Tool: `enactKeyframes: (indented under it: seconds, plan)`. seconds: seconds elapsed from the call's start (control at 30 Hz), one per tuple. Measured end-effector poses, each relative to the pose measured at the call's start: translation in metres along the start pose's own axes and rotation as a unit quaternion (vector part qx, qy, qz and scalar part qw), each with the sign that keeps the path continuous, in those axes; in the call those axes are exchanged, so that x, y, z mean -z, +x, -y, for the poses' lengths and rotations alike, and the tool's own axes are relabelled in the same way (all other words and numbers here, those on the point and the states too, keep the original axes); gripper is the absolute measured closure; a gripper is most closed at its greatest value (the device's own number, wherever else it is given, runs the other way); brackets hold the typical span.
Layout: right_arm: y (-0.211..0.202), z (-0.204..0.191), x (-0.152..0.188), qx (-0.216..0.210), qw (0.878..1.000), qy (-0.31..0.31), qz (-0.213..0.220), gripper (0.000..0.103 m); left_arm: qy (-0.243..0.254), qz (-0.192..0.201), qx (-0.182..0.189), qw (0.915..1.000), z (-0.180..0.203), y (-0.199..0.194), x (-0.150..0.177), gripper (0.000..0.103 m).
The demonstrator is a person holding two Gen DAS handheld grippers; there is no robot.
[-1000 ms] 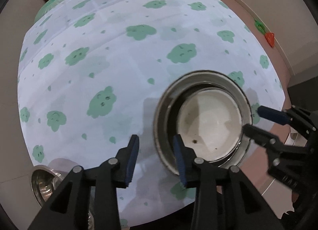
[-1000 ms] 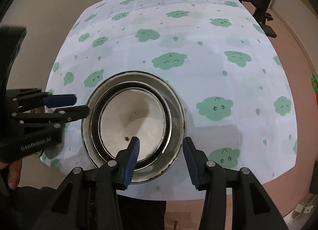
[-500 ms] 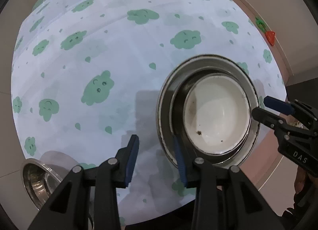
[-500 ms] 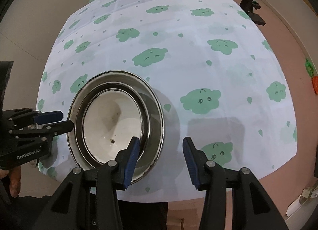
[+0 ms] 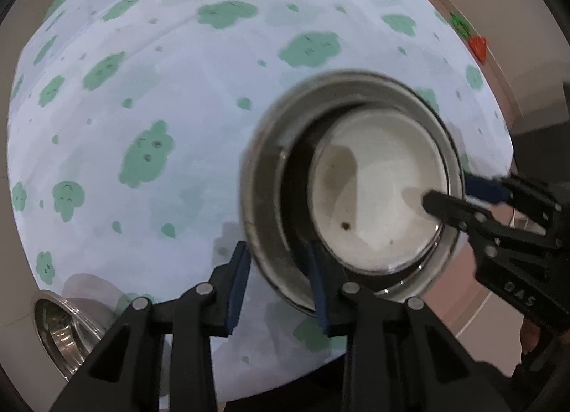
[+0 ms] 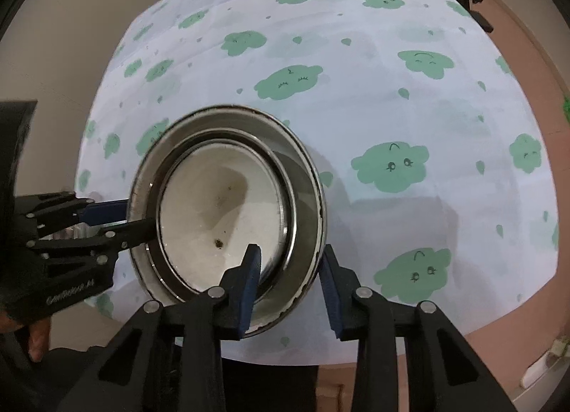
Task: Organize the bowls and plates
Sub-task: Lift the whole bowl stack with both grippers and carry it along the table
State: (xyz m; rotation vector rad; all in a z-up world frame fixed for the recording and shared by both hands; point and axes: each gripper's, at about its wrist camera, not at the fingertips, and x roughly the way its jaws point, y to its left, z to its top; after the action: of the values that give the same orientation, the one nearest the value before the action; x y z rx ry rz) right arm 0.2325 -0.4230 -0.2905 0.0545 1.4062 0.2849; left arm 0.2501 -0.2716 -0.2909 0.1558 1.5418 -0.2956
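Note:
A large steel bowl holds a smaller steel bowl and a white bowl nested inside; the stack also shows in the right wrist view. It looks raised and tilted above the cloud-print table. My left gripper straddles the steel bowl's near-left rim, one finger inside, one outside. My right gripper straddles the opposite rim the same way. Both sets of jaws stand apart about the rim width; whether they clamp the rim is unclear.
Another steel bowl sits at the table's front-left corner in the left wrist view. The white cloth with green clouds covers the round table. A red and green object lies on the floor by the far wall.
Both grippers have closed in on the bowl stack and now straddle its rim on opposite sides. The stack looks larger, tilted and blurred, as if lifted off the table.

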Motion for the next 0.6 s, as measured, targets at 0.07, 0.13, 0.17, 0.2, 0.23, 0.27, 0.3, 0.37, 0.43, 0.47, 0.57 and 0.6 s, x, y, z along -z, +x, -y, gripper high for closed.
enactKeyframes:
  seconds: [0.07, 0.13, 0.17, 0.2, 0.23, 0.27, 0.3, 0.37, 0.43, 0.47, 0.57, 0.6]
  plan:
    - [0.001, -0.002, 0.0, 0.007, 1.0, -0.005, 0.001, 0.068, 0.003, 0.0, -0.01, 0.9999, 0.004, 0.001, 0.0, 0.07]
    - [0.0, 0.001, -0.001, 0.006, 1.0, 0.0, 0.002, 0.073, -0.007, 0.003, -0.005, 1.0, 0.002, 0.001, 0.0, 0.073]
    - [0.0, 0.002, 0.0, 0.007, 1.0, -0.002, 0.003, 0.074, -0.011, 0.004, -0.004, 0.9999, 0.001, 0.001, -0.001, 0.074]
    - [-0.001, 0.001, 0.0, 0.008, 1.0, -0.003, 0.004, 0.075, -0.013, 0.004, -0.005, 0.9999, 0.001, 0.001, -0.001, 0.076]
    - [-0.001, 0.001, 0.0, 0.009, 1.0, -0.005, 0.003, 0.075, -0.013, 0.005, -0.007, 0.9999, 0.002, 0.002, -0.002, 0.076]
    - [-0.001, 0.001, 0.0, 0.009, 1.0, -0.006, 0.003, 0.076, -0.012, 0.005, -0.007, 0.9999, 0.003, 0.002, -0.002, 0.076]
    - [-0.001, 0.0, 0.0, 0.01, 1.0, -0.007, 0.003, 0.076, -0.012, 0.006, -0.008, 0.9999, 0.003, 0.002, -0.002, 0.076]
    - [-0.001, 0.0, 0.0, 0.01, 1.0, -0.009, 0.001, 0.076, -0.011, 0.007, -0.008, 0.9999, 0.005, 0.001, -0.001, 0.077]
    - [-0.002, 0.002, 0.001, 0.008, 1.0, -0.005, 0.002, 0.076, -0.011, 0.013, -0.005, 0.9998, 0.005, -0.002, 0.0, 0.077]
    - [-0.003, 0.002, 0.0, 0.01, 1.0, -0.006, 0.003, 0.076, -0.01, 0.015, -0.004, 0.9998, -0.001, -0.006, 0.003, 0.077]
    - [-0.008, -0.001, -0.002, 0.009, 1.0, -0.01, 0.009, 0.076, -0.014, 0.022, -0.004, 0.9996, -0.004, -0.013, 0.01, 0.077]
    - [-0.01, -0.002, -0.002, 0.01, 1.0, -0.011, 0.01, 0.076, -0.015, 0.025, -0.004, 0.9996, -0.006, -0.016, 0.011, 0.077]
